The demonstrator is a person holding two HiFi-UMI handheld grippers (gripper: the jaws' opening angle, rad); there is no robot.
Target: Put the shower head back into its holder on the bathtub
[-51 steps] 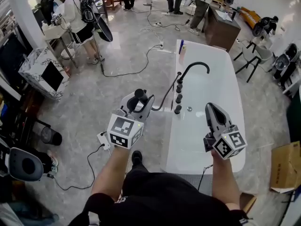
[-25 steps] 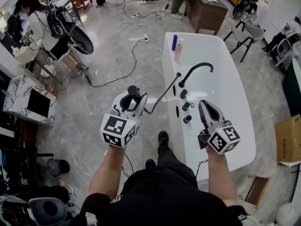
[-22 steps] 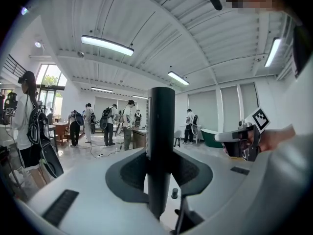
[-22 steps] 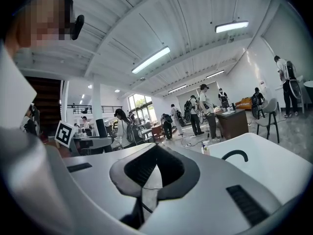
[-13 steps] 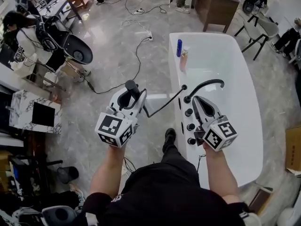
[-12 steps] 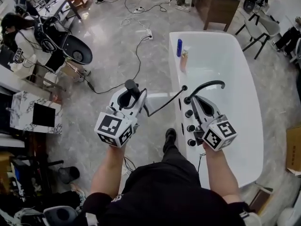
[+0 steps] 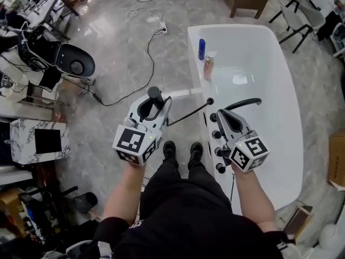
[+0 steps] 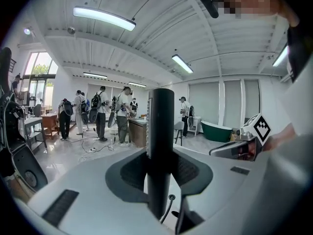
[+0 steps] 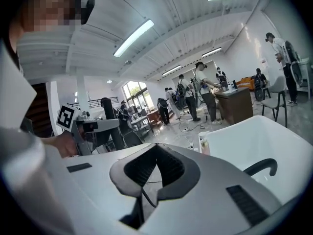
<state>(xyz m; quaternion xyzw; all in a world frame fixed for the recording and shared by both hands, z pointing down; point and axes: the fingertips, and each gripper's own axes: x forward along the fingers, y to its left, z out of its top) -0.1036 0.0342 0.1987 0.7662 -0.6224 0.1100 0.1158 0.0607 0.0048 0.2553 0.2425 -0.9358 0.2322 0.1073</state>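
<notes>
The shower head [image 7: 155,94] is a slim black cylinder, standing upright and clamped between the jaws of the left gripper [image 7: 152,108], out over the floor to the left of the bathtub [image 7: 237,27]. Its thin black hose [image 7: 186,115] runs right to the tub's left rim. The bathtub is white and oval, with a row of black fittings [image 7: 216,134] along that rim; which one is the holder cannot be told.

Two bottles [image 7: 201,49] on bathtub [image 7: 237,28] rim, beyond spout [image 7: 242,102] and knobs [image 7: 215,134]
</notes>
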